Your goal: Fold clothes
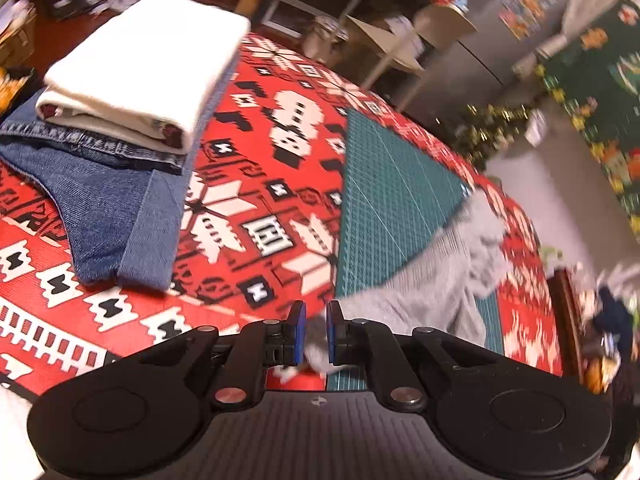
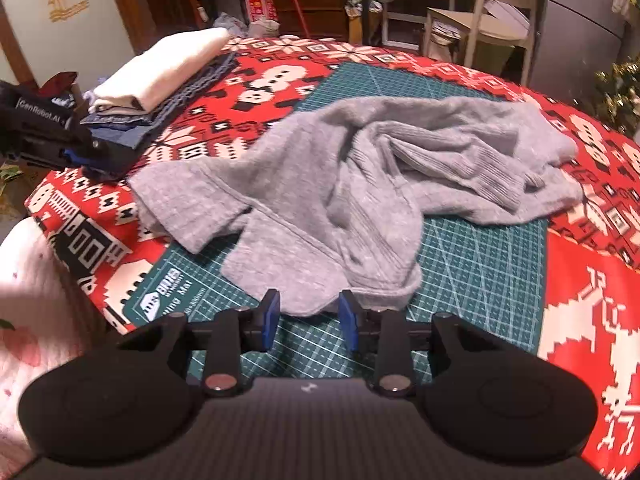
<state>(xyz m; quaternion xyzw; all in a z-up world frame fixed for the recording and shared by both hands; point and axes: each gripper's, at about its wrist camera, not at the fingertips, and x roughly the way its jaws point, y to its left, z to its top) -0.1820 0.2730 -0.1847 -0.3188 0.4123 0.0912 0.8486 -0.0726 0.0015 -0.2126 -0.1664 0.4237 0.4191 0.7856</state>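
Patterned red tablecloth (image 2: 580, 320) under green cutting mat (image 2: 480, 272). Grey sweater (image 2: 360, 184) judged soft, limp; best taken at hem. Left gripper (image 1: 316, 332) clamped on sweater edge; right gripper (image 2: 308, 320) parted, nothing held.

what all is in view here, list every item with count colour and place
grey sweater: one, grey, crumpled across the cutting mat
cutting mat: one, green with a grid, on the tablecloth
tablecloth: one, red with white and black patterns, covering the table
cream garment: one, folded, top of the pile at far left
jeans: blue denim, folded, under the cream garment
chair: one, pale, behind the table
left hand-held gripper: black with blue pads, shut on a sweater edge
right hand-held gripper: black with blue pads, open at the sweater's near hem
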